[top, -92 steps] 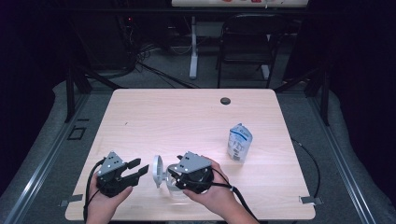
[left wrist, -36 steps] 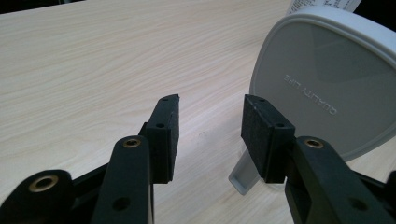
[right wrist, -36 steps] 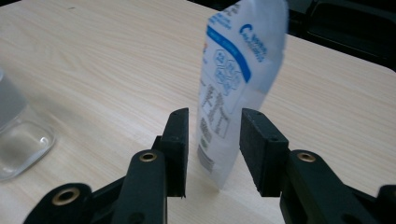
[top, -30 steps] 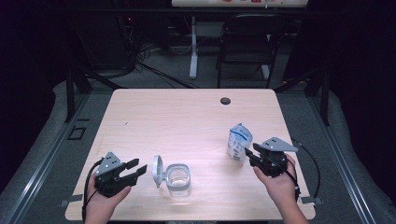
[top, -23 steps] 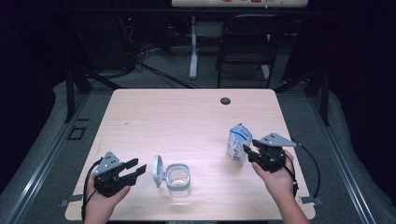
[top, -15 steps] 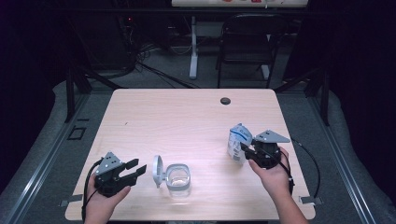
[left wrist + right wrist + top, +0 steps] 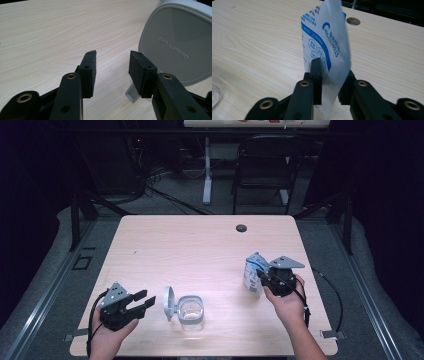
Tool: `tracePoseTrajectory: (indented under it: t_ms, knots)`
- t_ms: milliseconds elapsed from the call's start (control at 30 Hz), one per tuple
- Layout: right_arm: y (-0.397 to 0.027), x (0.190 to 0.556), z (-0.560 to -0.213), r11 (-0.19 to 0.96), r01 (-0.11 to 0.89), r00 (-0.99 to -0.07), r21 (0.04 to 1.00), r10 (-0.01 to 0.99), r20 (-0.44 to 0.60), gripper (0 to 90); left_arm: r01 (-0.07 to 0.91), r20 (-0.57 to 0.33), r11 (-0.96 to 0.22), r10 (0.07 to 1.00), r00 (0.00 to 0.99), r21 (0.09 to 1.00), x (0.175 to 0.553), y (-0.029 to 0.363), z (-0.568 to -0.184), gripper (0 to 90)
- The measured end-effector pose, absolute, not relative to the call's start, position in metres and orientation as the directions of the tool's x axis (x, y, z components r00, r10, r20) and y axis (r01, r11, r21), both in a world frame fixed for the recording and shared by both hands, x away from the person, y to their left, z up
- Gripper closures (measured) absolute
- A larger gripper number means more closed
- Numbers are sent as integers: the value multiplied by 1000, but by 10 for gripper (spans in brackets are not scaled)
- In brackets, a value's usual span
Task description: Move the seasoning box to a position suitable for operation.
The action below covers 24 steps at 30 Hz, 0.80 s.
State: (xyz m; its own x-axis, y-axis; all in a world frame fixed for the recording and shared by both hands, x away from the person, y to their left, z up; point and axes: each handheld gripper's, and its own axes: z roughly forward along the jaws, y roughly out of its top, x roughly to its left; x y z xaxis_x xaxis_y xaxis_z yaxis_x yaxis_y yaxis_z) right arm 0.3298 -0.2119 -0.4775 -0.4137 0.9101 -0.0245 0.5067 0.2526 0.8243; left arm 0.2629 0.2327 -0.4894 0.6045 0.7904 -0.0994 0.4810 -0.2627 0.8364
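The right tool (image 7: 329, 82) has just closed on the upright pouch (image 7: 325, 47) — the pouch stands between both pads.

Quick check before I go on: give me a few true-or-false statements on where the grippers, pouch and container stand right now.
1. The right gripper has the pouch between its jaws. True; the jaws have just been closing on it.
2. The left gripper holds the lid. False; its jaws are open with nothing between them, and the lid is beside them.
3. The container has its lid shut. False; the lid stands open at its left side.
4. The pouch stands upright on the table. True.
5. The pouch is inside the container. False; it stands well to the container's right.
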Motion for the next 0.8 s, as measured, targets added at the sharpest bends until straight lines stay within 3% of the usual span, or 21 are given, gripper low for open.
tracePoseTrajectory:
  t_ms: [233, 800]
  knots:
    - [-212, 330, -477, 256, 507, -417, 823, 909, -26, 898, 484, -102, -259, 793, 600, 836, 263, 234, -490, 582]
    - [-206, 321, -475, 280, 496, -458, 822, 889, -27, 900, 486, -103, -254, 798, 594, 836, 264, 236, -491, 583]
